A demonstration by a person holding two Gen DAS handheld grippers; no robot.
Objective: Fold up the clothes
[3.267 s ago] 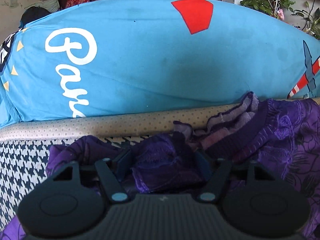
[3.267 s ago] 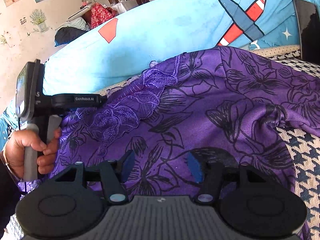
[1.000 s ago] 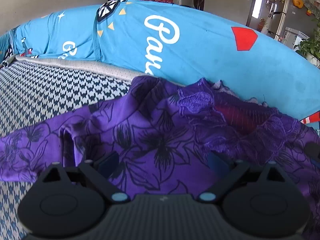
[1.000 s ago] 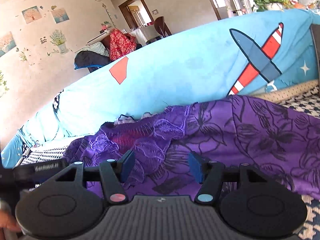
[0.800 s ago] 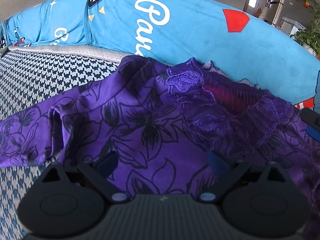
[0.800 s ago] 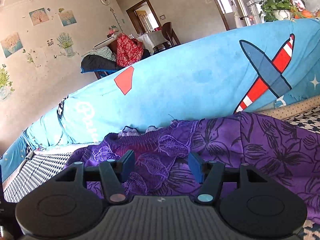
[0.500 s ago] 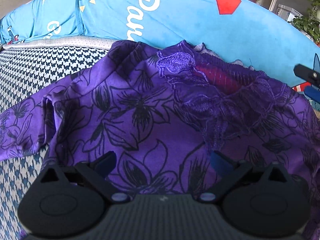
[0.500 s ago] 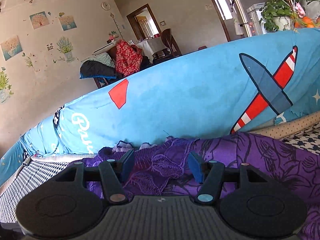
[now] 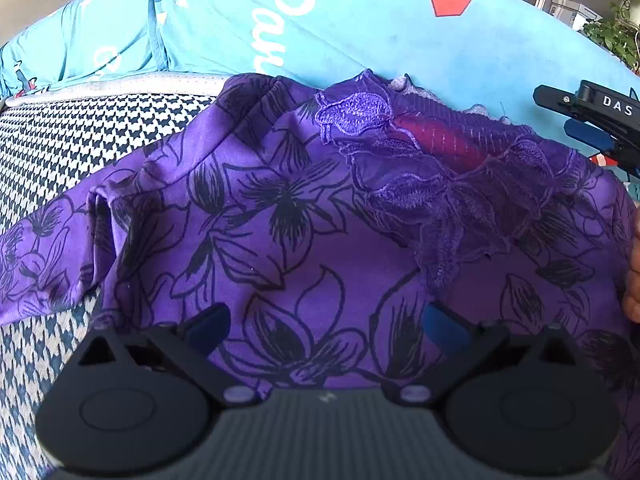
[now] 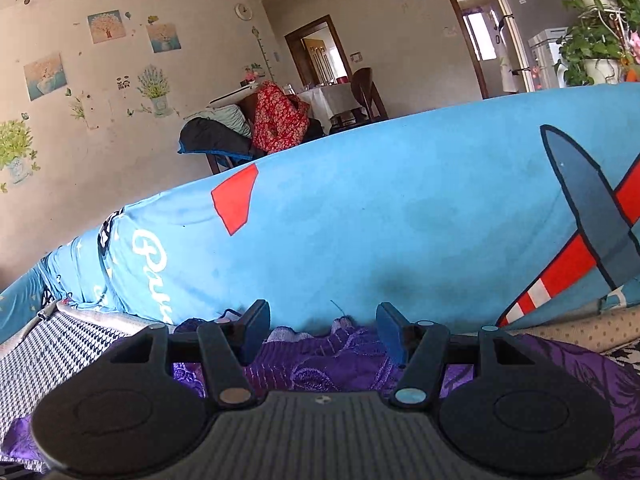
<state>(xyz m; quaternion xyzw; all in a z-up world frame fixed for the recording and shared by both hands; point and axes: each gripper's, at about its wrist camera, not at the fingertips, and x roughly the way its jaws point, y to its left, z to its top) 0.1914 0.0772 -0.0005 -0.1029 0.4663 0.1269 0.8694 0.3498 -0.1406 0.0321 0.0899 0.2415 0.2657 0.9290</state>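
A purple blouse (image 9: 304,216) with black flower outlines lies spread on the houndstooth seat (image 9: 80,132). Its lace collar (image 9: 420,184) rests against the blue backrest, and one sleeve (image 9: 40,264) trails left. My left gripper (image 9: 324,326) hovers over the chest of the blouse. Its jaws are opening wide and grip nothing. A blue pad (image 9: 586,136) of my right gripper shows beside the collar at the right edge. In the right wrist view my right gripper (image 10: 323,330) is open just above the collar (image 10: 332,364), with nothing between its fingers.
The blue printed backrest cover (image 10: 360,220) rises right behind the blouse. A person's hand (image 9: 634,280) shows at the right edge. Beyond are a chair draped with clothes (image 10: 276,124), a dining table and potted plants (image 10: 592,40).
The left gripper's jaws have spread wider while it crept forward over the blouse. The right gripper slid sideways along the collar and tilted up, so more of the room and less blouse shows.
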